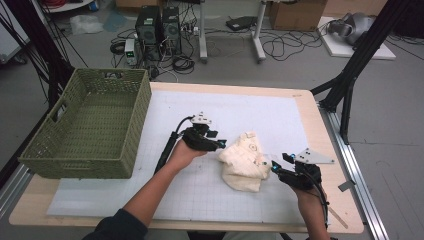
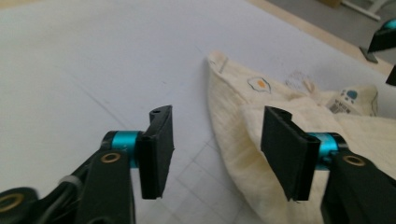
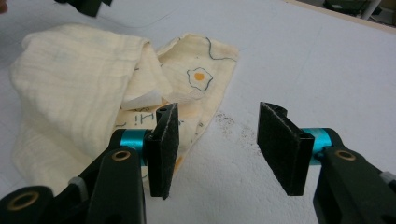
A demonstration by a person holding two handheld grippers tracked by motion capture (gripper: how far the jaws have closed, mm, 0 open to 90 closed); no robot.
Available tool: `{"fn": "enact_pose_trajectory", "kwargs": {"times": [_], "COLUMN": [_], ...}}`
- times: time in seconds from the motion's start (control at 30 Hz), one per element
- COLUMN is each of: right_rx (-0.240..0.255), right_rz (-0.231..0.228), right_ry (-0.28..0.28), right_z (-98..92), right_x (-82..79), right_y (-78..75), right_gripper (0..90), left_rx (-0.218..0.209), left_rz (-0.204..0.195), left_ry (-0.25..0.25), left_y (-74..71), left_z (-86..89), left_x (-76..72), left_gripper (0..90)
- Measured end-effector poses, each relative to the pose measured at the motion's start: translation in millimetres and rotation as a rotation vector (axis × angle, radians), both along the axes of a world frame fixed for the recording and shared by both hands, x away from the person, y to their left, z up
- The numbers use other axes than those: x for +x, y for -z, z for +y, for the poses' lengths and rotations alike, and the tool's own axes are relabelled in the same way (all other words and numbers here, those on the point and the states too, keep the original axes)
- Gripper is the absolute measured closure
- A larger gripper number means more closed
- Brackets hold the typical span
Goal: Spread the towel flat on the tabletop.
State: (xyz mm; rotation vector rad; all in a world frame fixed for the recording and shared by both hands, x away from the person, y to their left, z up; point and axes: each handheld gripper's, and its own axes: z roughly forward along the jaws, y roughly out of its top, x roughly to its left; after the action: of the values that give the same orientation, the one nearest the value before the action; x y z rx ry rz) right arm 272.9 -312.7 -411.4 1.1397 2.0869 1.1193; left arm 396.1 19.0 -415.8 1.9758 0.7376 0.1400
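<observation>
Cream cloth between both parted grippers' jaws

The room was evenly lit from overhead, shadows soft and faint under the hands. The white mat glared pale, washing out its grid far off. Close up, the black pads looked slightly soft-edged.
</observation>
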Motion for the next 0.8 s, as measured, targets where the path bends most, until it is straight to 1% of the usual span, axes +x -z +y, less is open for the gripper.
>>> {"fn": "enact_pose_trajectory", "kwargs": {"times": [0.03, 0.07, 0.1, 0.13, 0.2, 0.23, 0.27, 0.3, 0.33, 0.37, 0.43, 0.47, 0.53, 0.57, 0.6, 0.63, 0.7, 0.73, 0.77, 0.8], "right_rx": [-0.001, -0.001, 0.000, -0.001, 0.001, 0.001, 0.005, 0.003, 0.003, 0.004, 0.003, 0.003, 0.006, 0.013, 0.016, 0.022, 0.022, 0.028, 0.029, 0.030], "right_rz": [0.000, 0.000, 0.000, 0.003, 0.003, 0.003, 0.003, -0.002, -0.002, 0.001, 0.000, 0.000, 0.001, 0.000, 0.001, 0.005, -0.001, 0.003, 0.004, 0.005], "right_ry": [-0.001, -0.001, -0.002, -0.002, -0.004, -0.004, -0.009, -0.017, -0.017, -0.017, -0.026, -0.026, -0.027, -0.029, -0.030, -0.029, -0.033, -0.035, -0.040, -0.047], "right_z": [0.1, 0.2, 0.1, 0.1, -0.3, -0.3, -0.4, -0.4, -0.4, 0.1, 1.6, 1.6, 2.4, 2.7, 2.9, 3.6, 3.9, 5.1, 6.2, 9.4], "right_x": [-0.1, -0.2, -0.5, -0.9, -1.4, -1.4, -2.0, -2.0, -2.0, -2.3, -2.5, -2.5, -2.7, -2.4, -2.5, -2.7, -2.3, -2.4, -2.2, -1.0], "right_y": [0.0, 0.0, 0.1, 0.1, 0.3, 0.3, 0.3, 0.4, 0.4, 0.5, 0.4, 0.4, 0.1, -0.2, -0.3, -0.5, -0.6, -0.7, -0.9, -1.0], "right_gripper": [48.3, 48.3, 48.4, 48.4, 48.4, 48.4, 48.5, 48.6, 48.6, 48.6, 48.8, 48.8, 48.9, 49.3, 49.5, 49.6, 50.0, 50.3, 50.9, 51.1], "left_rx": [0.007, 0.023, 0.025, 0.025, 0.031, 0.042, 0.056, 0.090, 0.090, 0.097, 0.096, 0.092, 0.085, 0.068, 0.037, 0.037, 0.022, 0.020, 0.018, 0.014], "left_rz": [0.005, 0.020, 0.026, 0.026, 0.050, 0.063, 0.077, 0.082, 0.082, 0.072, 0.047, 0.039, 0.035, 0.027, 0.008, 0.008, -0.007, -0.016, -0.034, -0.031], "left_ry": [0.016, 0.050, 0.057, 0.057, 0.082, 0.094, 0.110, 0.136, 0.136, 0.161, 0.171, 0.173, 0.174, 0.168, 0.147, 0.147, 0.133, 0.130, 0.121, 0.117], "left_y": [3.0, 8.0, 10.7, 10.7, 15.7, 17.8, 19.9, 22.7, 22.7, 23.2, 23.0, 22.4, 20.9, 18.8, 14.6, 14.6, 11.2, 9.9, 8.7, 7.9], "left_z": [-5.9, -14.4, -18.2, -18.2, -23.7, -25.8, -28.1, -31.9, -31.9, -33.1, -33.6, -32.7, -29.4, -25.5, -17.7, -17.7, -8.6, -4.0, 2.1, 5.8], "left_x": [-0.1, -0.5, -1.1, -1.1, -2.1, -2.9, -3.9, -6.6, -6.6, -8.3, -11.3, -12.8, -15.0, -16.7, -20.0, -20.0, -24.2, -26.1, -28.8, -30.1], "left_gripper": [46.5, 48.2, 49.5, 50.2, 52.4, 52.4, 58.6, 61.7, 68.4, 68.4, 88.6, 88.6, 89.6, 89.6, 89.7, 89.6, 89.6, 89.6, 89.7, 89.7]}}
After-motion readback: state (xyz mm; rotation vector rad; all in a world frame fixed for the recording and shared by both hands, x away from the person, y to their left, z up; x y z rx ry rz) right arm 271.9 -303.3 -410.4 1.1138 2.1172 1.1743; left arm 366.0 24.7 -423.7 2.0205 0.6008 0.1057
